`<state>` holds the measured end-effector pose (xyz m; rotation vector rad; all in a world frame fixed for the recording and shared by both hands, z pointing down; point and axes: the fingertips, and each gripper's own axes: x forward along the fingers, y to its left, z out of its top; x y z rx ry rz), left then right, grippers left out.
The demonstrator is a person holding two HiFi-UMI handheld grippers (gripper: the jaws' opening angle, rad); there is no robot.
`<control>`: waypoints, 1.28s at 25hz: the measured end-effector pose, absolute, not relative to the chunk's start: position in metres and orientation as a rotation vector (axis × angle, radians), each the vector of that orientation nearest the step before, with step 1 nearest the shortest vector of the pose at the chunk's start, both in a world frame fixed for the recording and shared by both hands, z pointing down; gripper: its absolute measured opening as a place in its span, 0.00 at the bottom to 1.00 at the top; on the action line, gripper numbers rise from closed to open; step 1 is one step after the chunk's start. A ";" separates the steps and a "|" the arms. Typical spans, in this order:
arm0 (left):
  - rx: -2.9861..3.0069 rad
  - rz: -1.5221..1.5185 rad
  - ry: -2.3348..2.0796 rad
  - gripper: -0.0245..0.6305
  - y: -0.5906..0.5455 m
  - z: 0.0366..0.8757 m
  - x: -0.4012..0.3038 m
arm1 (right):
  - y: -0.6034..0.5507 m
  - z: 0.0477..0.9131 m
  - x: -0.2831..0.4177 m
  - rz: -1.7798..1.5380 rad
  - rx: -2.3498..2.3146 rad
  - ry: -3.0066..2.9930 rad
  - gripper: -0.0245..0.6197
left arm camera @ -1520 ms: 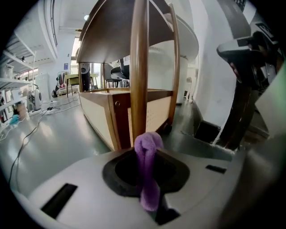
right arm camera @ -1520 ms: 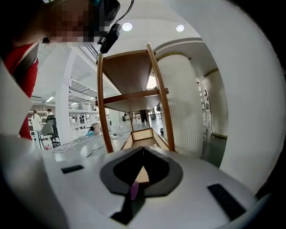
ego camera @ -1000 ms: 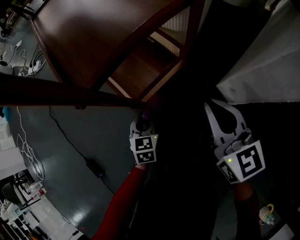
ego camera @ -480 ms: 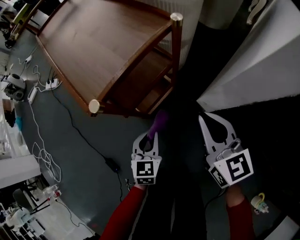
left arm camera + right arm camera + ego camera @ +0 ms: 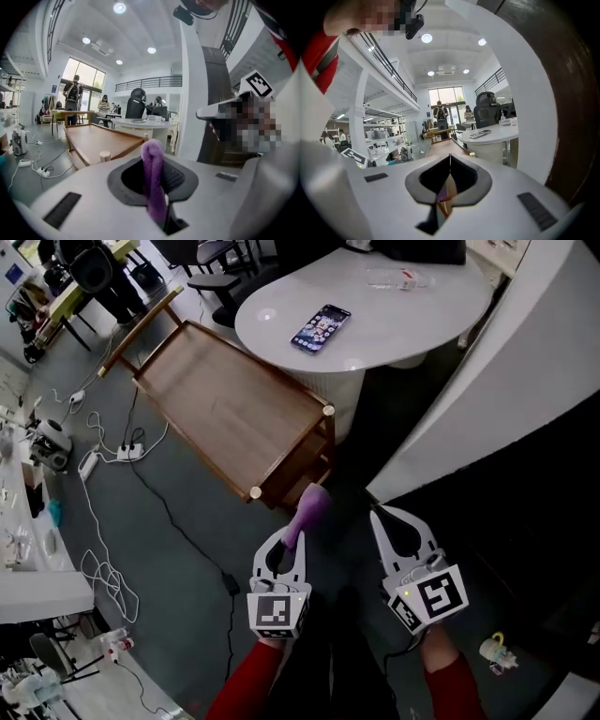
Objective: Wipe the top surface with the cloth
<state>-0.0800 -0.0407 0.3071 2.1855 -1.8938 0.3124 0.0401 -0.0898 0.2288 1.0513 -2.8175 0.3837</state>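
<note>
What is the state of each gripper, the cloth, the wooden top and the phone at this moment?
Left gripper: shut on the purple cloth.
Right gripper: shut, nothing between its jaws.
Purple cloth: pinched, its end sticking out past the jaws.
Wooden table top: bare, not touched yet.
Phone: face up, screen lit.

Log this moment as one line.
left gripper: shut on purple cloth, short of wooden top | right gripper: shut, empty | wipe: not started
</note>
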 end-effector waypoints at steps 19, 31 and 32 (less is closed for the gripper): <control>2.386 0.120 -1.899 0.12 -0.042 0.165 -0.083 | -0.064 0.138 0.030 0.325 1.099 -2.905 0.06; 2.459 0.115 -1.888 0.12 -0.028 0.139 -0.062 | -0.051 0.139 0.050 0.379 1.135 -2.879 0.06; 2.458 0.105 -1.886 0.12 -0.027 0.138 -0.062 | -0.050 0.139 0.052 0.380 1.136 -2.876 0.06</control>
